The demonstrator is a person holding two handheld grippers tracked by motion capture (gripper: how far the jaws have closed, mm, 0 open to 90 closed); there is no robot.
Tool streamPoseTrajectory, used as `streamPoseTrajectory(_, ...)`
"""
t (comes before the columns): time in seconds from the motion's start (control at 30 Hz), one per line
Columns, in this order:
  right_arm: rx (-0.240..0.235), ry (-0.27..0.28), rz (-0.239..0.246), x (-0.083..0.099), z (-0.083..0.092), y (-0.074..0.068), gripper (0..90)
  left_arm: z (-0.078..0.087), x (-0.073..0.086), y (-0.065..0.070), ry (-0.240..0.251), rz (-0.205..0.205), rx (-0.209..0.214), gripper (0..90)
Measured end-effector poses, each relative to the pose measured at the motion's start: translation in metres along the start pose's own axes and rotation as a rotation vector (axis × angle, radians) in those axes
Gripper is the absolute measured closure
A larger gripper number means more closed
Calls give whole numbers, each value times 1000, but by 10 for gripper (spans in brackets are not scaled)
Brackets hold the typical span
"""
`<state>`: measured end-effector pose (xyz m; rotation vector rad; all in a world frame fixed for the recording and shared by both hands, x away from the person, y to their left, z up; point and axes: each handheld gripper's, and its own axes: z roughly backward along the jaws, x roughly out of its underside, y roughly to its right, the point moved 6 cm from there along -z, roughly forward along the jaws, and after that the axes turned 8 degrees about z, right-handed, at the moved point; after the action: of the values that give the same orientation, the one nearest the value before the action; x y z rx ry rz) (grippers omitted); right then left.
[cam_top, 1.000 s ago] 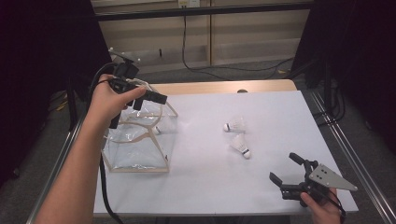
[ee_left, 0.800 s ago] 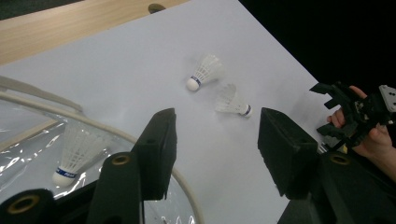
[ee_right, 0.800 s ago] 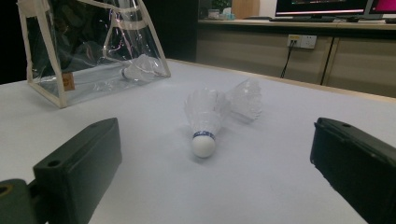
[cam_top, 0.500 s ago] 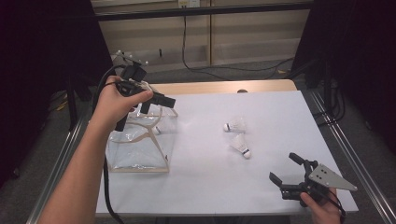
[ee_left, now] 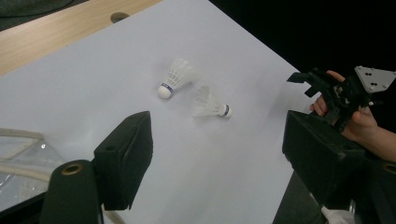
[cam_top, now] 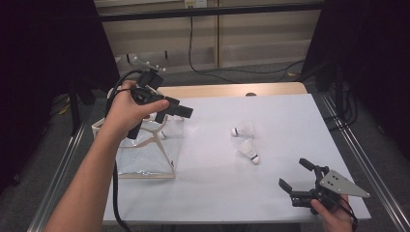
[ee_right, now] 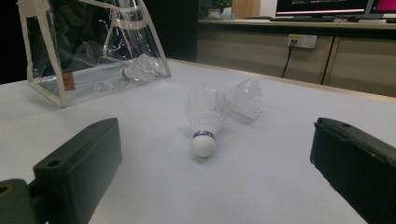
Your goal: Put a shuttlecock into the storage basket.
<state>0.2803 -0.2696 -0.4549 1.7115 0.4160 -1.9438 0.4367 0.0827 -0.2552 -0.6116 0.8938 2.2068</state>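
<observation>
The left gripper [cam_top: 180, 111] hangs over the clear bag's [cam_top: 145, 162] near-right corner, and its jaws have just been opening; they stand spread with nothing between them. One shuttle [ee_right: 140, 67] already lies inside the bag, so I take it a drop has just been made and the hand is free for the next one. Compared with a second ago, the gripper has swung out past the bag's rim toward the middle of the table [cam_top: 290, 111].

Two shuttles are left: the far shuttle [cam_top: 243, 129] and the near shuttle [cam_top: 249, 151], close together, well to the right of the bag. The right gripper [cam_top: 296, 181] sits further right of the bag, by the table's front edge, jaws wide and empty, pointed at the near shuttle.

Between the bag and the pair the sheet is bare, so a straight reach looks easy. The shuttles lie well in from every edge; only the right hand is close to one.
</observation>
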Motion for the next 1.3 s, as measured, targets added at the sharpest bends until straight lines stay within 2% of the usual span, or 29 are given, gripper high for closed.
streamPoseTrajectory(0.33, 0, 2, 0, 0, 0, 0, 18, -14, 5, 5, -5, -31, -1, 168)
streamPoseTrajectory(0.47, 1, 2, -1, 0, 0, 0, 18, -20, 8, 8, -19, -63, 3, 141)
streamPoseTrajectory(0.73, 0, 3, 0, 0, 0, 0, 21, -30, 12, 14, -35, -89, 11, 120)
streamPoseTrajectory(1.3, -2, 4, 1, -1, 0, 0, 22, -52, 23, 24, -33, -133, 39, 89)
